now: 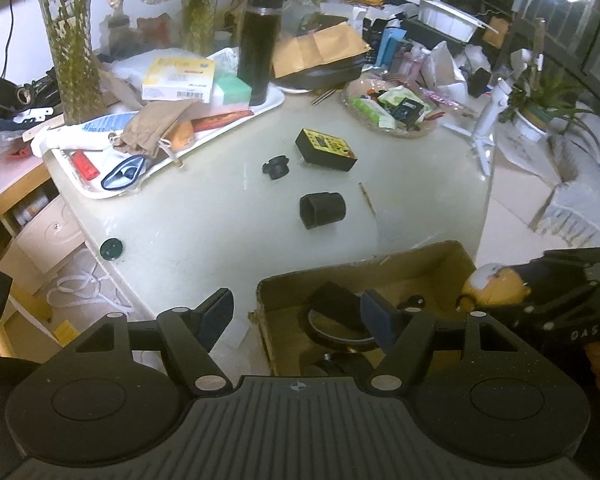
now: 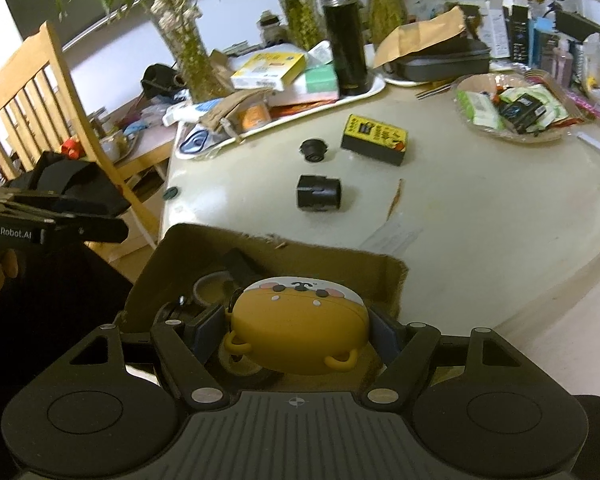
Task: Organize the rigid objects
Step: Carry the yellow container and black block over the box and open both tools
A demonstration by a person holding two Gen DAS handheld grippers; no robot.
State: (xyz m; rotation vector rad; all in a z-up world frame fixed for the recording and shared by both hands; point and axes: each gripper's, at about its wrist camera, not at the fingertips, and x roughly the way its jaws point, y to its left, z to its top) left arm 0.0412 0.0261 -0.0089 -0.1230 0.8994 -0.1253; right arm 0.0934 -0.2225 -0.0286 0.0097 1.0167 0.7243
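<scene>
My right gripper (image 2: 298, 334) is shut on a yellow cartoon-face case (image 2: 296, 324) and holds it above the open cardboard box (image 2: 392, 280); the case also shows in the left wrist view (image 1: 494, 284). The box (image 1: 452, 258) holds several dark items, among them a round lens (image 1: 338, 330). My left gripper (image 1: 298, 314) is open and empty over the box's left wall. On the table lie a black cylinder (image 1: 323, 210), a small black cap (image 1: 276, 167) and a yellow-topped black device (image 1: 326, 149), also in the right wrist view: cylinder (image 2: 319, 193), cap (image 2: 313, 149), device (image 2: 374, 139).
A cluttered white tray (image 1: 260, 110) with a black flask (image 1: 259, 44) stands at the back. A glass dish of packets (image 1: 392, 110) is at the back right. A dark round lid (image 1: 111, 249) lies at the table's left edge. A wooden chair (image 2: 40, 92) stands left.
</scene>
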